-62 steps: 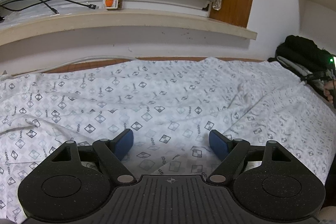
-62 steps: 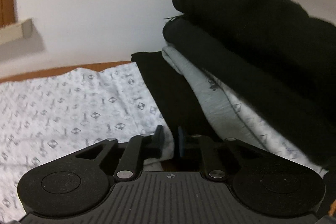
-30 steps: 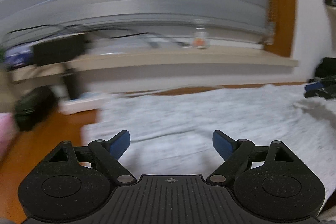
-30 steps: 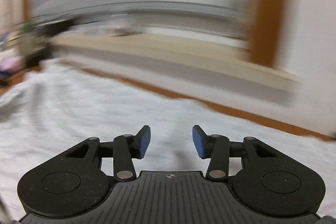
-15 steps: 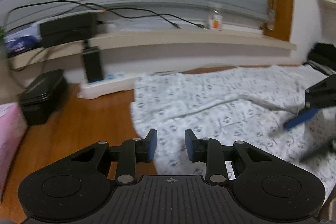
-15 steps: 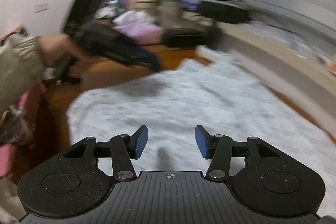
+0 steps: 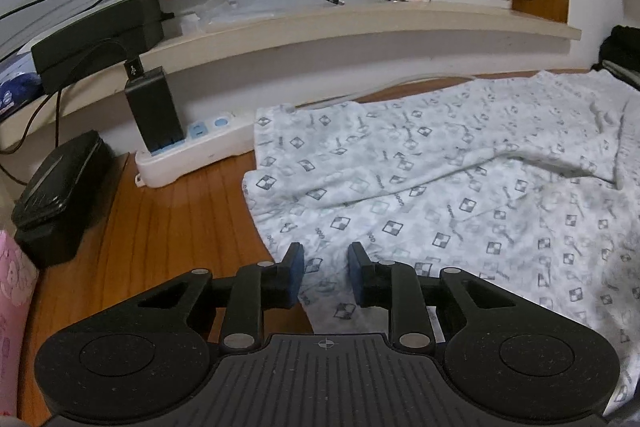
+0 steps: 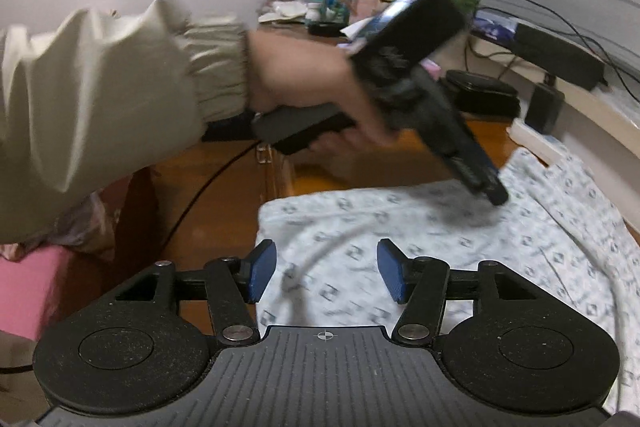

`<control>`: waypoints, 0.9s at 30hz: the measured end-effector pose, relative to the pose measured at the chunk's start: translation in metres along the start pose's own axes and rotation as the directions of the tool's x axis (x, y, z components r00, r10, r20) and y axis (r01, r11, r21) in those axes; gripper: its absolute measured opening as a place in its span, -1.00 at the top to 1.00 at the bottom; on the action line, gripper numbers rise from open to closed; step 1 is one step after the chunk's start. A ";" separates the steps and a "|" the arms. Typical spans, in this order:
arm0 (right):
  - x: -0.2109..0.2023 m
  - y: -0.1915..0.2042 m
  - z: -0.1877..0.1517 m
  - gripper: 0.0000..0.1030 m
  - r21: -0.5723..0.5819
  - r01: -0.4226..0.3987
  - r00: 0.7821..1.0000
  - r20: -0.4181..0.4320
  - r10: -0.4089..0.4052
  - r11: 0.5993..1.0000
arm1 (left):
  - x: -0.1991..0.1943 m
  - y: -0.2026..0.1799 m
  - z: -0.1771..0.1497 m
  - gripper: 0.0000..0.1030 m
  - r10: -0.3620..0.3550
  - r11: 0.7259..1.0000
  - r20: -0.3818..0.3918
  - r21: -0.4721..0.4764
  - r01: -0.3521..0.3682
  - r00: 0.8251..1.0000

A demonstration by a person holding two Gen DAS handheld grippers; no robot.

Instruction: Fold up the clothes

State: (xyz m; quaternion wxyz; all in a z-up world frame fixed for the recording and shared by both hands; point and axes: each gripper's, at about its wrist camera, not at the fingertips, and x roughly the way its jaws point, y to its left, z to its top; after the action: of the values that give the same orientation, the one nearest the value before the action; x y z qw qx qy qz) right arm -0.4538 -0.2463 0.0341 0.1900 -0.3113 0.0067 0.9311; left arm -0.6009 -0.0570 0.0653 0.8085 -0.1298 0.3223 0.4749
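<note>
Hovering my left claw (image 7: 323,269), jaws just narrowed, unpinched shirt (image 7: 460,187) edge beneath; power strip (image 7: 192,151) ahead-left. My right claw (image 8: 326,273), spreading, empty over shirt; hand (image 8: 304,95) ahead.

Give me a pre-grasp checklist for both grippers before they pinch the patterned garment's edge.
1. Patterned garment spread on the wooden surface: ok, though one fold ridge crosses it.
2. Left gripper over the garment's near-left edge: ok. Its jaws have just been closing and stand narrow, with a gap.
3. Fabric pinched by the left pads: cannot tell; cloth shows in the gap.
4. Right gripper over the garment's corner: ok. Its jaws have just been opening, nothing between the pads.
5. Left hand clear of the right gripper's path: ok, it is further back.
6. Power strip off the cloth: ok, beside the garment's far-left corner.
</note>
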 end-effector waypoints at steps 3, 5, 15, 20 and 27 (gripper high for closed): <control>0.014 0.013 0.003 -0.10 -0.016 0.005 1.000 -0.004 -0.006 1.000 | 0.006 0.001 0.006 0.48 0.010 1.000 -0.010 0.013 -0.010 1.000; 0.021 0.025 0.004 -0.10 -0.055 0.025 1.000 -0.006 -0.026 0.998 | 0.009 0.002 0.007 0.48 0.010 1.000 -0.014 0.011 -0.010 1.000; 0.032 0.068 -0.009 -0.30 -0.278 0.112 0.993 -0.013 -0.121 0.954 | 0.010 0.003 0.008 0.48 0.011 1.000 -0.015 -0.008 -0.011 1.000; 0.040 0.073 -0.008 -0.27 -0.314 0.145 0.988 -0.012 -0.157 0.938 | 0.010 0.003 0.009 0.48 0.015 1.000 -0.020 -0.010 -0.015 1.000; 0.046 0.078 -0.007 -0.23 -0.366 0.201 0.977 0.007 -0.213 0.909 | 0.010 0.003 0.008 0.48 0.018 1.000 -0.018 -0.019 -0.018 1.000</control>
State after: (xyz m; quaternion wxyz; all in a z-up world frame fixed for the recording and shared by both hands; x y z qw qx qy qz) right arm -0.5113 -0.3033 -0.0065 0.2264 -0.3555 -0.1959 0.8854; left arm -0.5966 -0.0443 0.0651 0.8000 -0.1389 0.3264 0.4838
